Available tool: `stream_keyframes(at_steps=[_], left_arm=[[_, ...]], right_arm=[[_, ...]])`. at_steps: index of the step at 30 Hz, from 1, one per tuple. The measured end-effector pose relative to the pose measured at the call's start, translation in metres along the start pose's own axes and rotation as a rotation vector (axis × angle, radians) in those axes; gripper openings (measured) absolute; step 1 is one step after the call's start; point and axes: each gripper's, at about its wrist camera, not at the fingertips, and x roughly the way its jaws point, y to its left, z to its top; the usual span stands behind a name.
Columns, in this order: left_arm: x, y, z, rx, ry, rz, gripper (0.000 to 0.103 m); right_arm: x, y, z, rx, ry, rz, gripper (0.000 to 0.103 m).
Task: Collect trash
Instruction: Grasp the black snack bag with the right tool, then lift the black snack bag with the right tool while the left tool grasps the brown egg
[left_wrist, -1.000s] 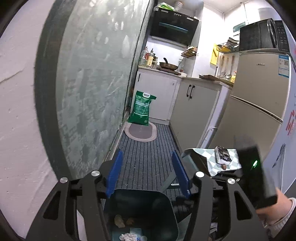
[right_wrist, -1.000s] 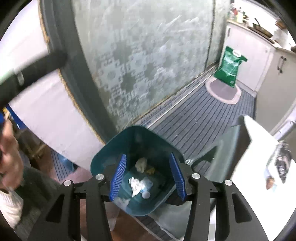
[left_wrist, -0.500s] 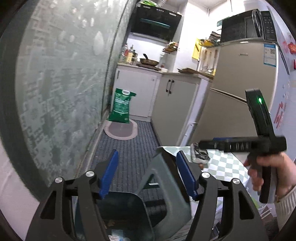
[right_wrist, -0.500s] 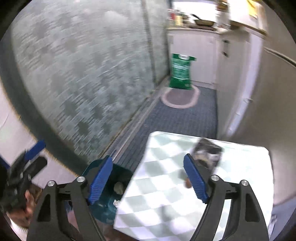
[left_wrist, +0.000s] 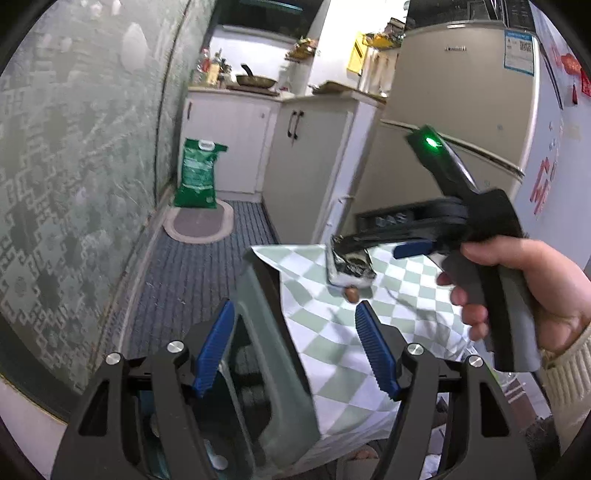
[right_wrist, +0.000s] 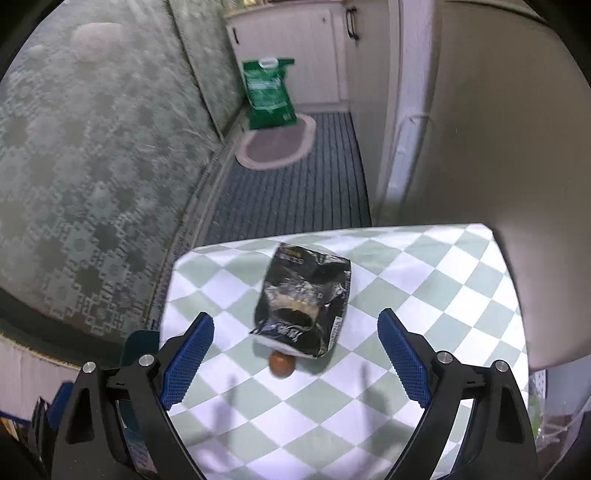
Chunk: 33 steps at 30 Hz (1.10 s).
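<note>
Ahead of the left gripper (left_wrist: 295, 347), whose fingers have just been spreading with nothing held between them, the raised bin lid (left_wrist: 271, 354) stands beside the checkered desk (left_wrist: 332, 354). Seen from the right wrist, the right gripper (right_wrist: 295, 356) fingers have likewise just spread wide and bare, above the black snack wrapper (right_wrist: 304, 304) and brown nut (right_wrist: 282, 364) touching it.

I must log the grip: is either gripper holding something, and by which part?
Nothing is held. The right gripper is open above the black wrapper; the left gripper is open too.

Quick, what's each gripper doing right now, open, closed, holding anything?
Left gripper: open, jaws just opening, holding nothing.
Right gripper: open wide, jaws just opening, empty, above the black wrapper.
</note>
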Motion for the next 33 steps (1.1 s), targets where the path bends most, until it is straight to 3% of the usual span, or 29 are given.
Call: stream_keyframes(at_steps=[11, 18, 24, 33], left_arm=[[0.018, -0.014, -0.010, 0.035, 0.070, -0.043, 0.071], [0.025, -0.026, -0.013, 0.070, 0.084, -0.076, 0.071], [0.038, -0.038, -0.013, 0.095, 0.104, -0.078, 0.071], [0.065, -0.052, -0.007, 0.081, 0.123, -0.089, 0.069]], right_arm=[[0.041, 0.013, 0.011, -0.015, 0.064, -0.085, 0.090], [0.045, 0.009, 0.000, -0.082, 0.035, -0.092, 0.060], [0.036, -0.012, -0.004, -0.053, 0.027, 0.024, 0.050], [0.006, -0.041, -0.008, -0.047, -0.030, 0.108, 0.049]])
